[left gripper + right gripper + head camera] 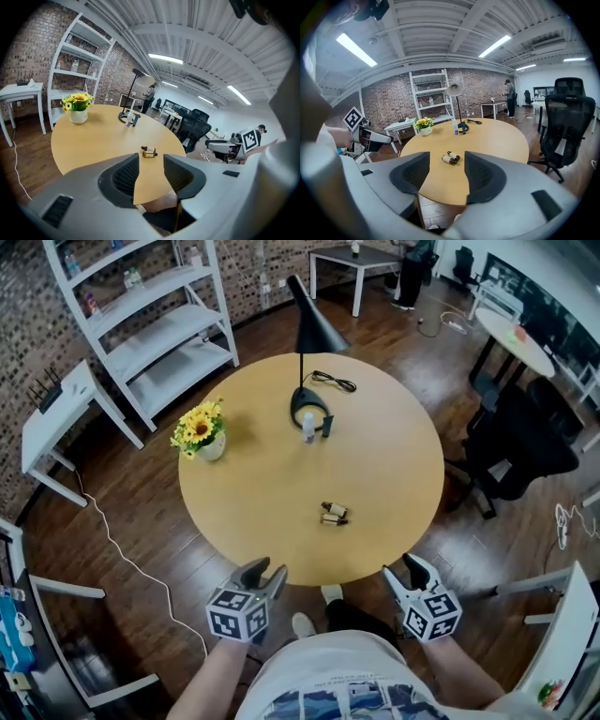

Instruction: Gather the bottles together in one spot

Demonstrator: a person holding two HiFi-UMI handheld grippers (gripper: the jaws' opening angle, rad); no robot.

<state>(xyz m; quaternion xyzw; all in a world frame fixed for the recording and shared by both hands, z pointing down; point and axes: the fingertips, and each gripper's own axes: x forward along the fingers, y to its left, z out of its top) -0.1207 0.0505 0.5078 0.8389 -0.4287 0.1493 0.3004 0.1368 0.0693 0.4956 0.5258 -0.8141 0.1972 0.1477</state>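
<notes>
Ahead sit two brown bottles [334, 518], one white bottle [308, 426]; left claw [266, 570], right claw [405, 570] gape empty.

An open-plan office: brick wall [389, 104], white shelving [159, 334], black swivel chair [568, 124], white desk [56, 415], ceiling strip lights [357, 49].
</notes>
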